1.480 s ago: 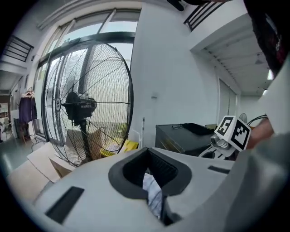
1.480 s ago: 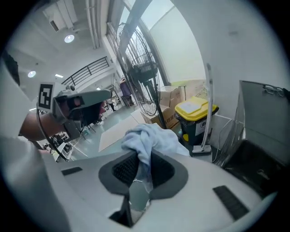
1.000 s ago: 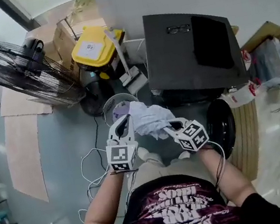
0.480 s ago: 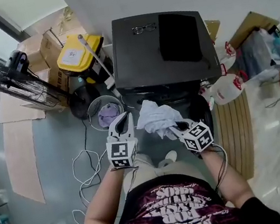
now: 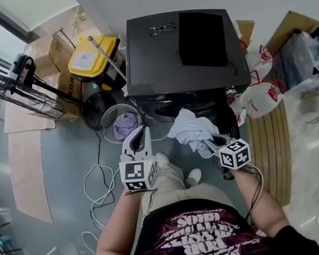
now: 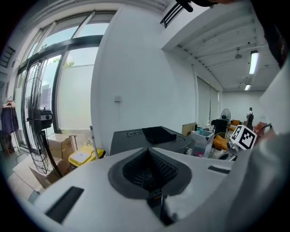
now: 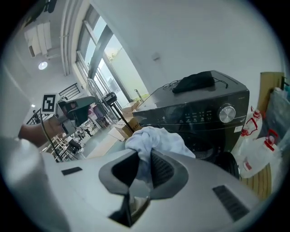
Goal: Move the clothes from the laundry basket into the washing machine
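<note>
Carried rightward since the earlier frame, the white garment (image 5: 192,131) hangs clenched in the right claw (image 5: 209,142) before the black washing machine (image 5: 154,63), while the left claw (image 5: 141,131), clenched on nothing, hovers beside the laundry basket (image 5: 103,120).

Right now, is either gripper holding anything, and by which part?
The right gripper pinches the white cloth by a bunched fold; the left gripper holds nothing.

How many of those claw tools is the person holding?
2. The left gripper, shut and empty, is held near the laundry basket; the right gripper clamps a white garment before the washing machine. None seems hidden.
</note>
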`<state>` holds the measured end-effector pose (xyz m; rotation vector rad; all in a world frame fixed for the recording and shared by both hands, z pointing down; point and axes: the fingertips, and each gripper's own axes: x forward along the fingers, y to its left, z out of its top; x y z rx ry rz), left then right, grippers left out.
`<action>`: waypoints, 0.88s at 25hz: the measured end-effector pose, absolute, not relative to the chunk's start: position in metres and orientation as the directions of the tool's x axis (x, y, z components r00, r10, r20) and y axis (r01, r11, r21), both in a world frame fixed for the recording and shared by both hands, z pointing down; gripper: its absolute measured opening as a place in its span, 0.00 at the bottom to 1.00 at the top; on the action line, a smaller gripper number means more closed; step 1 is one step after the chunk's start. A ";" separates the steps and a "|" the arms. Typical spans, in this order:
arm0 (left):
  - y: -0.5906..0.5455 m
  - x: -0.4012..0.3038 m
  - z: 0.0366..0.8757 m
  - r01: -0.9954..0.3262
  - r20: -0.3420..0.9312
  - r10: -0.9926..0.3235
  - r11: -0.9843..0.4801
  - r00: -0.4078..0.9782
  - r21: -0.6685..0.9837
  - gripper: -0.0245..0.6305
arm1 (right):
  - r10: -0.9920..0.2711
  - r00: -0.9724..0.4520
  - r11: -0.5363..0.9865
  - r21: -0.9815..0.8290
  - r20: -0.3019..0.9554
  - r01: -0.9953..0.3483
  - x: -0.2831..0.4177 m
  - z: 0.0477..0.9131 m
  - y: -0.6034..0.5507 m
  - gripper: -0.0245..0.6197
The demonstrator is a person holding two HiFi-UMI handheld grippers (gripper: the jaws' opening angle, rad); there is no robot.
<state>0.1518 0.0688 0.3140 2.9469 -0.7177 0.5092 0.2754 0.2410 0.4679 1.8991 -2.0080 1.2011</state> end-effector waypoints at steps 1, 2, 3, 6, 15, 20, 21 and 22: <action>0.068 0.151 0.315 -0.458 0.335 -0.436 -0.889 0.835 -0.015 0.04 | -0.786 -0.194 -0.121 -0.452 0.588 -0.884 0.277 0.473 0.241 0.13; 0.066 0.150 0.315 -0.458 0.336 -0.436 -0.889 0.835 -0.016 0.04 | -0.784 -0.186 -0.133 -0.454 0.592 -0.881 0.279 0.478 0.241 0.12; 0.064 0.149 0.316 -0.458 0.336 -0.436 -0.889 0.835 -0.016 0.04 | -0.782 -0.180 -0.145 -0.455 0.596 -0.879 0.280 0.483 0.240 0.12; 0.058 0.152 0.320 -0.457 0.332 -0.434 -0.890 0.838 -0.010 0.04 | -0.775 -0.164 -0.172 -0.454 0.610 -0.874 0.282 0.495 0.236 0.12; 0.033 0.175 0.345 -0.428 0.362 -0.394 -0.904 0.845 0.015 0.04 | -0.758 -0.119 -0.258 -0.463 0.641 -0.848 0.302 0.539 0.212 0.13; 0.002 0.189 0.358 -0.404 0.372 -0.371 -0.915 0.851 0.012 0.04 | -0.768 -0.035 -0.352 -0.467 0.639 -0.811 0.330 0.586 0.179 0.13; -0.003 0.192 0.362 -0.401 0.375 -0.367 -0.916 0.851 0.015 0.04 | -0.771 -0.017 -0.373 -0.474 0.636 -0.797 0.336 0.597 0.172 0.13; -0.007 0.194 0.366 -0.398 0.380 -0.362 -0.917 0.851 0.019 0.04 | -0.775 -0.001 -0.394 -0.483 0.632 -0.782 0.342 0.607 0.165 0.13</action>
